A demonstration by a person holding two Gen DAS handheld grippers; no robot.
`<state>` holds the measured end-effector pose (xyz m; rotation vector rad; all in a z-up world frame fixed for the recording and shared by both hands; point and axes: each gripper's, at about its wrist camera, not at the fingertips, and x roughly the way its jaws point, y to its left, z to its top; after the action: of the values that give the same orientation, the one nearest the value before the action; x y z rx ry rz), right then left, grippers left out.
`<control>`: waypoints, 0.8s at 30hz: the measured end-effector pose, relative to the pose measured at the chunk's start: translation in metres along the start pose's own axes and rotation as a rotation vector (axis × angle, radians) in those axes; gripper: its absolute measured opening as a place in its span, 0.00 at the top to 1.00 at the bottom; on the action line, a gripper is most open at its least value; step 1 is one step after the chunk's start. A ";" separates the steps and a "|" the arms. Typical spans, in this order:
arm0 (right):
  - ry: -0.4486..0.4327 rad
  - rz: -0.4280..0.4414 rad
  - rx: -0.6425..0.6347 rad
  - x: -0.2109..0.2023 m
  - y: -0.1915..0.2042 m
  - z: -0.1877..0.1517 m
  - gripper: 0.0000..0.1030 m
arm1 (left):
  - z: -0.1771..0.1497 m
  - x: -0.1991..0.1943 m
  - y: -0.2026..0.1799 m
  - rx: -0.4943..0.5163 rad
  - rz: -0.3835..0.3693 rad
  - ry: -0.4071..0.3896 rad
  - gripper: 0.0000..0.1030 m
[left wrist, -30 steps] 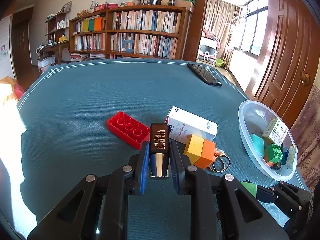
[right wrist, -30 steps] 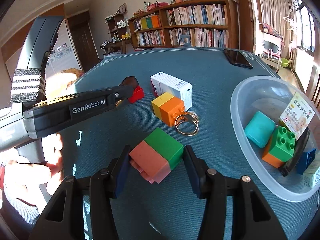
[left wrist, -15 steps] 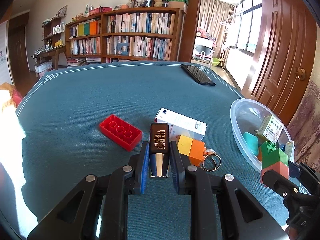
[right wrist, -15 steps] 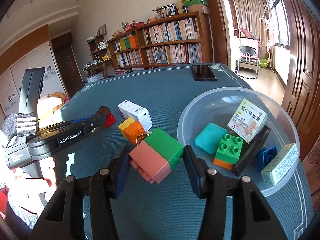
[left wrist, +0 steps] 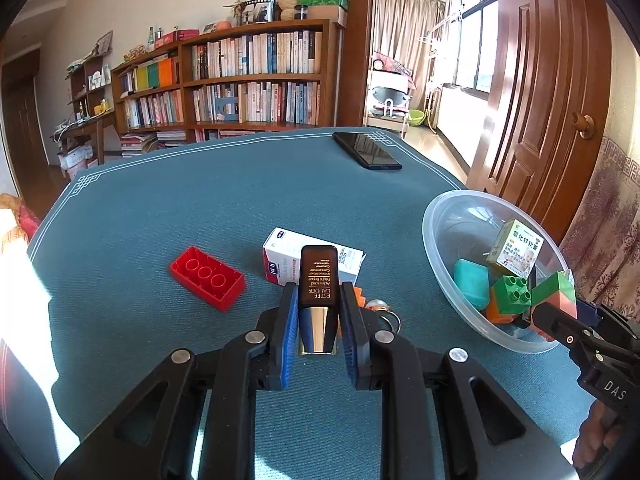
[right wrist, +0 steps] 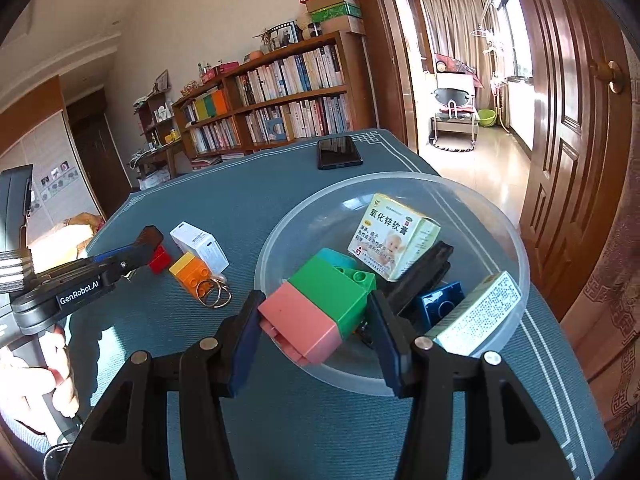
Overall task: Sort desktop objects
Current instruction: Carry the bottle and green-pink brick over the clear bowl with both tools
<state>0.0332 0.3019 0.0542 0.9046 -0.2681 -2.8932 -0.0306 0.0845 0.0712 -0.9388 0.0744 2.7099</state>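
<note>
Right wrist view: the right gripper (right wrist: 316,320) pinches a pink-and-green block (right wrist: 316,312) between its fingers, held over the near rim of the clear bowl (right wrist: 516,240). Left wrist view: the left gripper (left wrist: 318,320) is pressed onto a dark bottle (left wrist: 318,280), held upright above the table (left wrist: 200,208). Behind the bottle, the white box (left wrist: 280,248) is partly covered, and the orange block (left wrist: 360,296) and key rings (left wrist: 390,320) barely show. The bowl holds a teal block (right wrist: 336,258), mostly hidden, and a carton (right wrist: 390,236). A red brick (left wrist: 208,278) lies left; the phone (left wrist: 366,150) sits near the far edge, with bare cloth between.
</note>
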 end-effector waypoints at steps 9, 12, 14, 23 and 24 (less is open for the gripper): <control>-0.036 -0.097 -0.031 0.001 -0.011 0.000 0.45 | 0.009 0.005 -0.028 0.055 -0.024 0.007 0.79; -0.048 -0.112 -0.031 0.001 -0.016 0.001 0.45 | 0.012 0.008 -0.038 0.068 -0.045 0.011 0.79; -0.055 -0.118 -0.030 0.001 -0.020 0.002 0.45 | 0.015 0.010 -0.047 0.080 -0.058 0.013 0.79; -0.063 -0.133 -0.019 0.004 -0.026 0.002 0.45 | 0.027 0.024 -0.078 0.126 -0.145 0.021 0.79; -0.066 -0.135 -0.015 0.003 -0.027 0.002 0.45 | 0.028 0.027 -0.079 0.122 -0.158 0.026 0.79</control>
<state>0.0279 0.3279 0.0490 0.8584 -0.1978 -3.0488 -0.0459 0.1710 0.0798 -0.9039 0.1623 2.5181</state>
